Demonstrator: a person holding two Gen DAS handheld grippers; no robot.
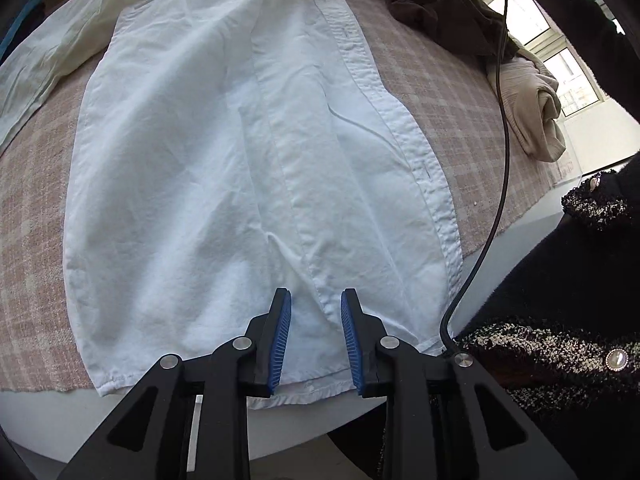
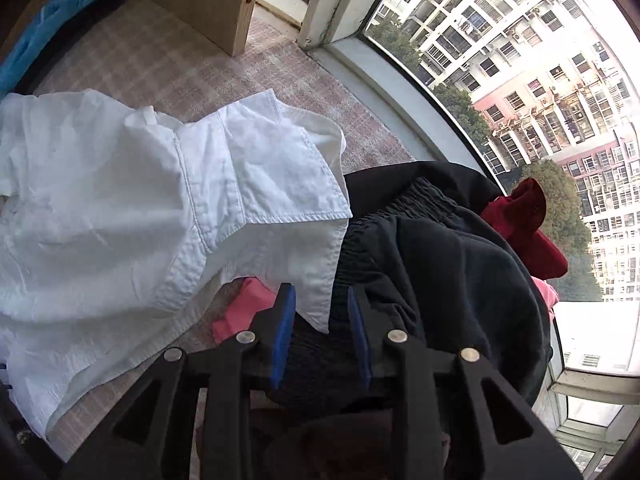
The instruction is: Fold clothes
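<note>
Plainly, one white shirt (image 1: 256, 152) lay spread over the checked cloth (image 1: 32, 208), filling the middle of the left wrist view, hem at the lower edge. Thin, limp cotton, it would likely sag and crease, so the stitched hem or button placket (image 1: 372, 80) looked the surest hold. The left gripper (image 1: 316, 312) stood open over the hem, holding nothing. The right gripper (image 2: 322, 312) was open too, near the collar (image 2: 280, 184), beside one pile of dark clothes (image 2: 440, 264) at lower right.
</note>
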